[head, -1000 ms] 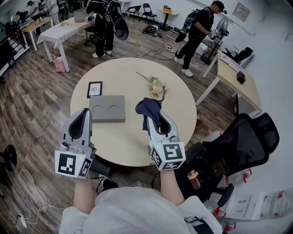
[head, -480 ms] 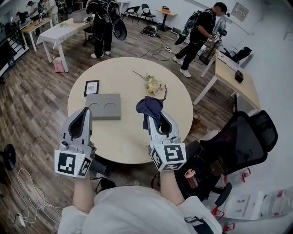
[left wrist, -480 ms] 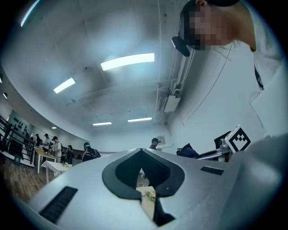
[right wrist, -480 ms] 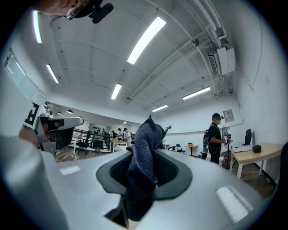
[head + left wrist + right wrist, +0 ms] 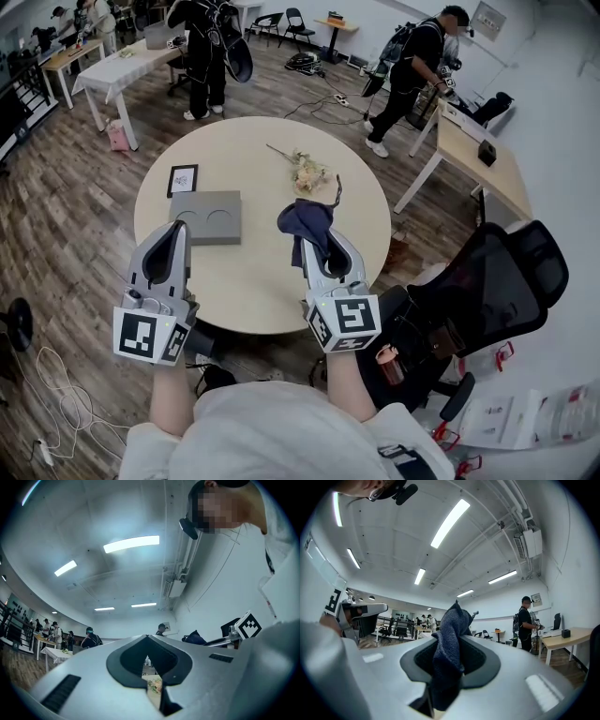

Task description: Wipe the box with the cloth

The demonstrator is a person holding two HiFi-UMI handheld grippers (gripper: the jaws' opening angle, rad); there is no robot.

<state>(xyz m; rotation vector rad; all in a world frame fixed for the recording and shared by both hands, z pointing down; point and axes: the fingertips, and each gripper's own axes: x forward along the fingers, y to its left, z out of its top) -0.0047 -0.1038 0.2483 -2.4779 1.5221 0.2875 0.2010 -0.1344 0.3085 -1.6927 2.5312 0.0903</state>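
Note:
A flat grey box (image 5: 204,217) with two round dents lies on the left half of the round beige table (image 5: 253,281). My right gripper (image 5: 314,230) is shut on a dark blue cloth (image 5: 305,221) (image 5: 449,644), held above the table to the right of the box. The cloth bunches up past the fingertips. My left gripper (image 5: 174,233) (image 5: 149,665) hangs near the box's front edge, shut with nothing in it. Both grippers are tilted upward, so their own views show mostly ceiling.
A small framed picture (image 5: 182,179) lies beyond the box. A dried flower sprig (image 5: 307,172) lies behind the cloth. A black office chair (image 5: 487,291) stands at the right. People stand in the room behind, near other tables.
The table, box and other things have shifted slightly left and up in the head view. Both grippers keep the same place and the same grip.

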